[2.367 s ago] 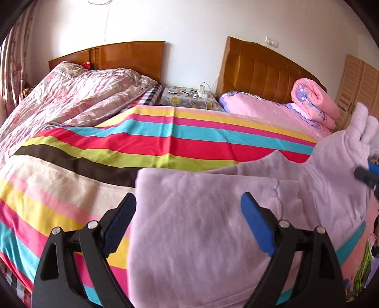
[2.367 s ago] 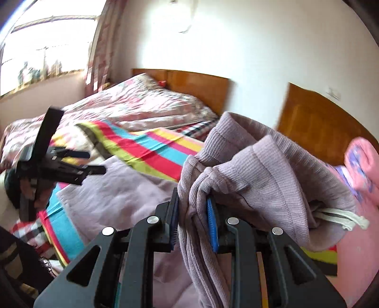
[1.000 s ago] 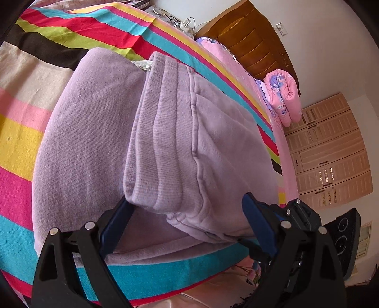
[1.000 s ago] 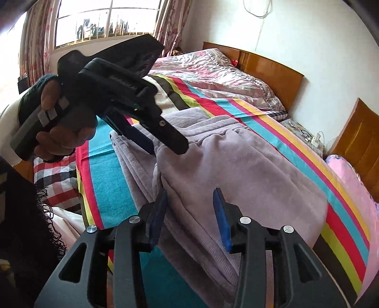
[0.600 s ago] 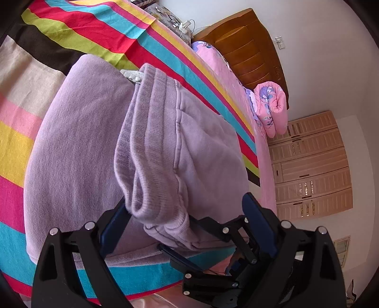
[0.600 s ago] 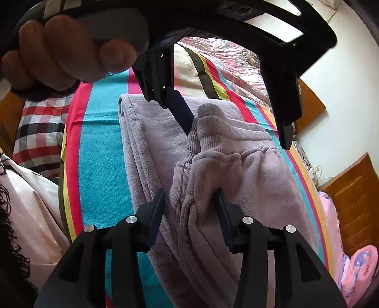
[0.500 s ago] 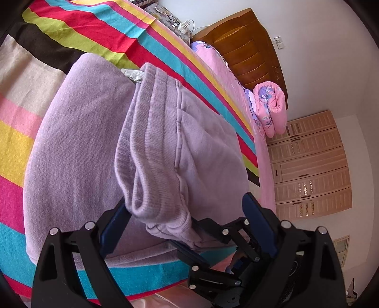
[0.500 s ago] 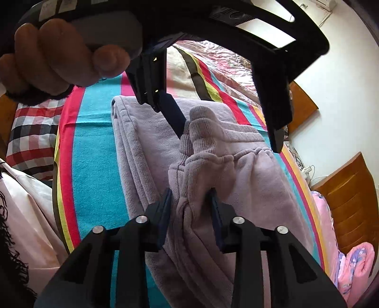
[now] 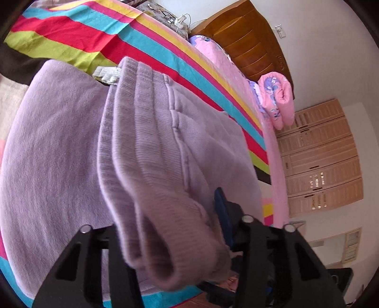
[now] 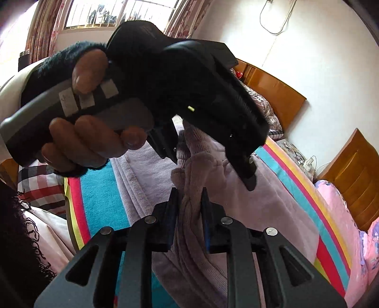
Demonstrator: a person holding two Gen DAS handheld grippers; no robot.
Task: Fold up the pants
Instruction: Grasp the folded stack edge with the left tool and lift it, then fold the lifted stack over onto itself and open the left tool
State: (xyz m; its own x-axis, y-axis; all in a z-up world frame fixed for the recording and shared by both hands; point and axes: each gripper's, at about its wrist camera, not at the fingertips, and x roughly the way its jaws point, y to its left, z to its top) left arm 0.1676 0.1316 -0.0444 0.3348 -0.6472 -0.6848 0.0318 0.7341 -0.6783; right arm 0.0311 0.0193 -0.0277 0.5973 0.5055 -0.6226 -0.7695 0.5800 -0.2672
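Note:
The lilac pants [image 9: 54,154] lie folded on the striped bed, their ribbed waistband [image 9: 142,147] lifted off the stack at the near edge. My left gripper [image 9: 165,220] has its jaws closing, and the thick waistband fold fills the gap between them. One blue pad [image 9: 221,208] presses the cloth; the other is hidden behind it. From the right wrist view the left gripper [image 10: 206,165] straddles the same ribbed edge, held by a person's hand [image 10: 90,142]. My right gripper [image 10: 189,210] pinches a bunched fold of the pants [image 10: 260,208], its jaws opening slightly.
A striped sheet [image 9: 94,35] covers the bed. A rolled pink quilt [image 9: 277,99] lies by the wooden headboard [image 9: 248,42], with a wardrobe [image 9: 319,154] beyond. A bedside table with cables [image 9: 170,19] stands between the beds. Plaid cloth [image 10: 40,184] hangs at the bed's near edge.
The left jaws have narrowed from wide apart onto the waistband fold, and the left gripper has pushed in closer. The right gripper still pinches its fold and has shifted under the left one.

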